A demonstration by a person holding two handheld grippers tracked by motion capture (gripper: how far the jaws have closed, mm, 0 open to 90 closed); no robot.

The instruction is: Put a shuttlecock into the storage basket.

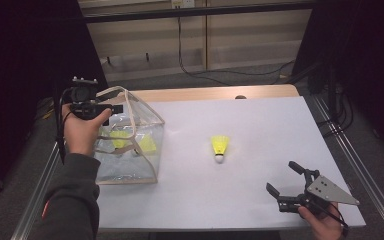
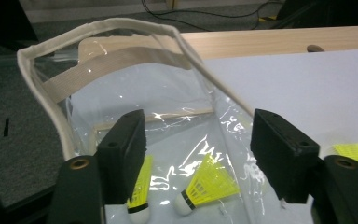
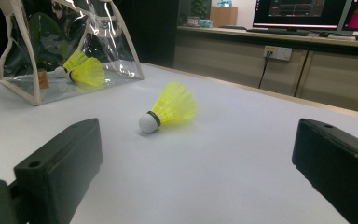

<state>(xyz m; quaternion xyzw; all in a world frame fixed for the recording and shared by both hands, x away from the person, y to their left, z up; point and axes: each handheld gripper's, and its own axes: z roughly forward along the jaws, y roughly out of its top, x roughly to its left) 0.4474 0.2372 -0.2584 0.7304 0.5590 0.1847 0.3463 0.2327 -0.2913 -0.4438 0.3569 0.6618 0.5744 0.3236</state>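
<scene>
A: Loose shuttlecock (image 1: 220,147) lying on its side, mid-table on the white sheet (image 1: 260,125), cork toward the near edge, yellow skirt pointing away. Long axis roughly near-to-far in the high view.

B: And relative to the grippers?

A: Up and to the left of the right gripper (image 1: 286,181), which sits low by the near right corner, jaws spread wide, nothing between them. In the right gripper view, straight ahead between the 2 black jaws, a little left of centre (image 3: 168,109), cork facing the camera's left.

B: Left gripper?

A: Over at the clear bag (image 1: 130,137), held above its rim (image 1: 117,107). Jaws apart, straddling the bag's plastic side wall in the left gripper view (image 2: 200,154), pads not pressing on it. 2 shuttlecocks already down inside (image 2: 137,189) (image 2: 207,184).

B: Nearer hand for the loose one?

A: Right, probably. Clear table between it and the shuttlecock; left one busy at the bag and well apart from it.

B: Approach, then?

A: Likely forward and slightly left, jaws closing across the skirt or the cork rather than along the axis, since lengthwise would risk pushing it away. Bag then well off to the left for the drop.
</scene>
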